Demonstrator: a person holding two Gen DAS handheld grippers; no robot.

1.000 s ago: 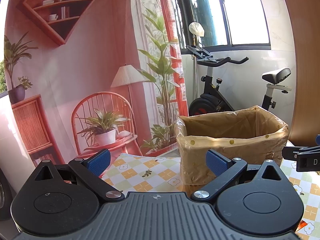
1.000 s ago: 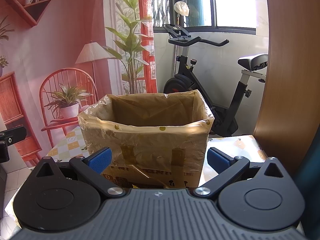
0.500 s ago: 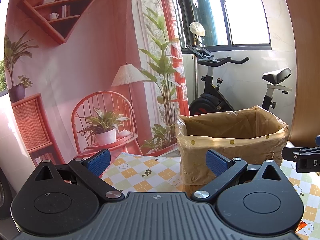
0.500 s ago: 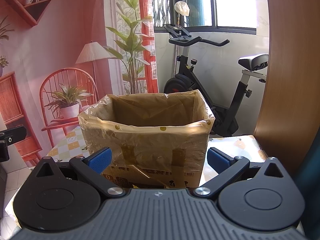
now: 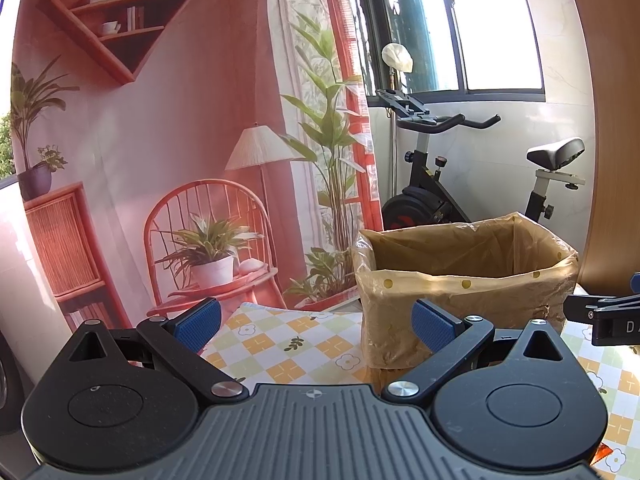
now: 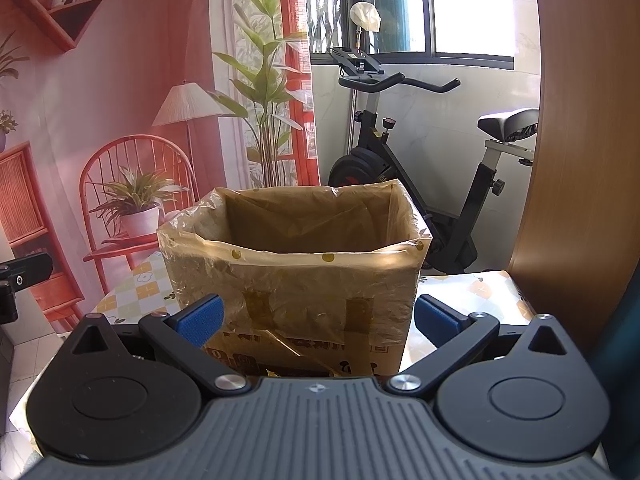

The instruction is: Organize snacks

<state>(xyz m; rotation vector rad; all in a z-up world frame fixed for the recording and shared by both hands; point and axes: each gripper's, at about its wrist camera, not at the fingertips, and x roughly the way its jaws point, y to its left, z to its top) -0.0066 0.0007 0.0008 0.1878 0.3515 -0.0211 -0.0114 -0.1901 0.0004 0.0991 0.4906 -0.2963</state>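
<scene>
Cardboard box (image 6: 292, 280) w/ plastic liner stands upright on checkered tablecloth (image 5: 280, 344), mouth up, long side facing the right gripper (image 6: 318, 318), whose fingers are spread, empty. Left gripper (image 5: 316, 318) also spread, empty, box ahead-right. No snacks visible. Exercise bike (image 6: 420, 152) behind.

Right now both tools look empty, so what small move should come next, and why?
Probably tilt a tool down to find a snack. The left tool and right tool are open, holding nothing, the lined box stands open-topped ahead, and no snack is clearly in view.
</scene>
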